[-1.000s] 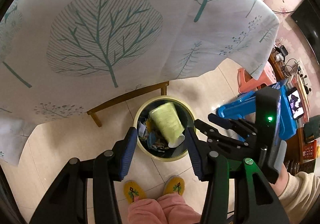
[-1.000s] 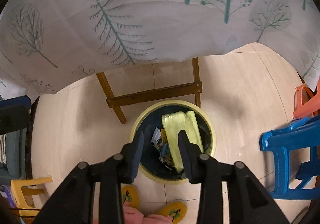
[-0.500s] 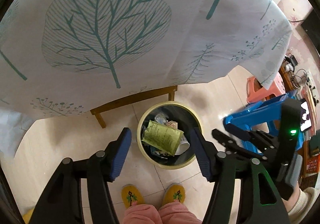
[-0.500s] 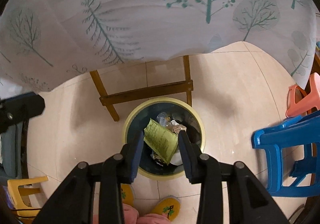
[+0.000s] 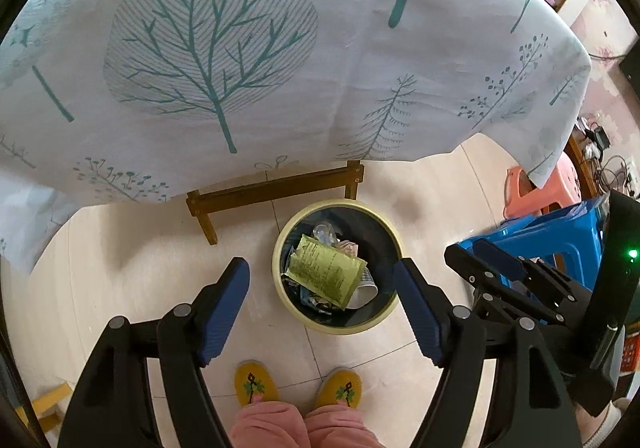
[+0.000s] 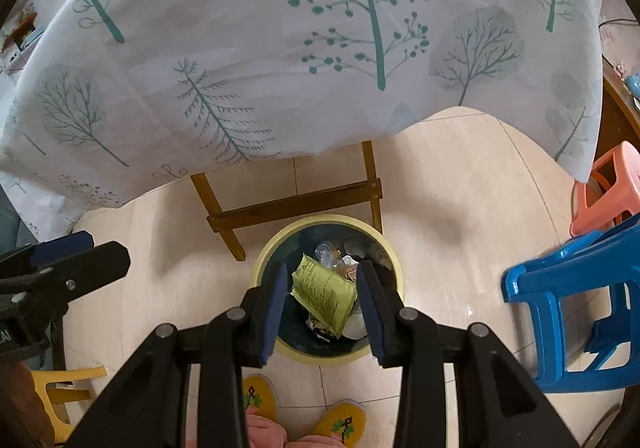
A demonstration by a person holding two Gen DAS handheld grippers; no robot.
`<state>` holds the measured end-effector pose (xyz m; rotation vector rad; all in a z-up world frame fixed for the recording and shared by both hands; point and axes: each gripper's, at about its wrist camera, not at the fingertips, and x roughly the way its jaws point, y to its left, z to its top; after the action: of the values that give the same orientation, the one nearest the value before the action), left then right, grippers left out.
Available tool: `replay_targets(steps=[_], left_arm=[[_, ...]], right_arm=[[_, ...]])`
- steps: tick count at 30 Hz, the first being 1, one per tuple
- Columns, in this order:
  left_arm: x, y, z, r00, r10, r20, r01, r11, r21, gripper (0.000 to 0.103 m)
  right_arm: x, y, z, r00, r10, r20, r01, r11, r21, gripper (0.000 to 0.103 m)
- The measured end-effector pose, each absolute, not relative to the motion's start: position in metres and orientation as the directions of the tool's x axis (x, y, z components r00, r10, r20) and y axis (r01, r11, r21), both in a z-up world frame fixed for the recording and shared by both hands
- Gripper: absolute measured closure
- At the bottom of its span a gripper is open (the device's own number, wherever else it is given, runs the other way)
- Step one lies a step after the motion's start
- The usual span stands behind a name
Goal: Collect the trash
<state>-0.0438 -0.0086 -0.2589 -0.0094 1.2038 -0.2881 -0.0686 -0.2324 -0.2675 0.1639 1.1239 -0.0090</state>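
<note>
Crinkled green packet point(image 5: 326, 273) atop round bin point(image 5: 394, 234)

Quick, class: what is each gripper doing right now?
Left gripper: open, jaws just widening, holding nothing.
Right gripper: open, holding nothing.

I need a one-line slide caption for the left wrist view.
Open left gripper above the trash bin, where a green packet lies on top.

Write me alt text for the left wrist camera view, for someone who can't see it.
Looking down, an open, empty left hand-held gripper is above a yellow-rimmed trash bin on a tiled floor, a green packet lying on top of the rubbish. Behind it hangs a tree-print tablecloth; yellow slippers show below.
</note>
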Motion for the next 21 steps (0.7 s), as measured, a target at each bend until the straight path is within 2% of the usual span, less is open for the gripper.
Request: replay_targets(steps=[6, 15, 19, 21], left_arm=[[-0.052, -0.008, -0.24, 0.372, -0.183, -0.91, 0.152, 0.979, -0.135, 0.03], [-0.061, 0.004, -0.167, 0.417, -0.162, -0.894, 0.081, 0.987, -0.141, 0.03], [-0.063, 0.013, -0.128, 0.42, -0.163, -0.893, 0.067, 0.987, -0.149, 0.03], [-0.064, 0.017, -0.111, 0.423, -0.164, -0.891, 0.058, 0.986, -0.154, 0.03]], right_arm=[[-0.071, -0.234, -0.243, 0.44, 0.073, -0.895, 0.097, 0.987, 0.129, 0.067], [-0.076, -0.226, -0.164, 0.455, 0.072, -0.888, 0.069, 0.991, 0.116, 0.067], [-0.075, -0.22, -0.119, 0.468, 0.072, -0.881, 0.052, 0.993, 0.109, 0.058], [-0.074, -0.219, -0.099, 0.474, 0.079, -0.877, 0.041, 0.993, 0.112, 0.058]])
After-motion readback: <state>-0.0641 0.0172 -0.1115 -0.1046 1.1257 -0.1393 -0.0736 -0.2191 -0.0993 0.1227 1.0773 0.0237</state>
